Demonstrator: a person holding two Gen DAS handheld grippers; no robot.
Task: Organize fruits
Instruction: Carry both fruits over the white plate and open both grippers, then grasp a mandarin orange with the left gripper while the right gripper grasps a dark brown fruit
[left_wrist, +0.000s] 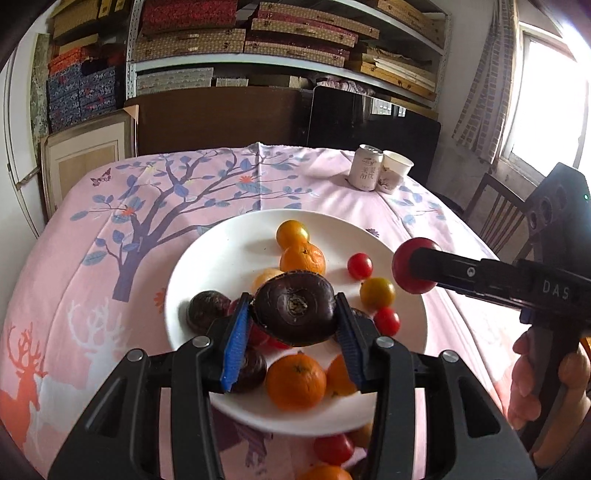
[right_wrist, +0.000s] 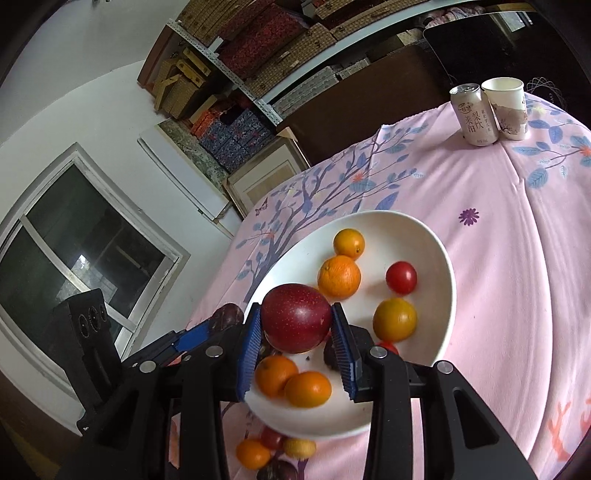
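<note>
My left gripper (left_wrist: 291, 308) is shut on a dark purple round fruit (left_wrist: 295, 314) and holds it above the white plate (left_wrist: 221, 258). My right gripper (right_wrist: 295, 314) is shut on a red plum-like fruit (right_wrist: 297, 317), also over the plate (right_wrist: 424, 258). In the left wrist view the right gripper (left_wrist: 410, 271) comes in from the right with the red fruit (left_wrist: 406, 266) at the plate's right rim. The plate holds several oranges (left_wrist: 303, 258), cherry tomatoes (left_wrist: 360, 266), yellow fruits (left_wrist: 376, 293) and another dark fruit (left_wrist: 207, 308). In the right wrist view the left gripper (right_wrist: 225, 323) shows at the left.
A drink can (left_wrist: 365, 168) and a paper cup (left_wrist: 395, 171) stand at the far right of the pink tablecloth (left_wrist: 110, 258). Loose fruits (right_wrist: 255, 452) lie on the cloth below the plate's near rim. A wooden chair (left_wrist: 495, 218) stands at the right. Shelves of boxes fill the back wall.
</note>
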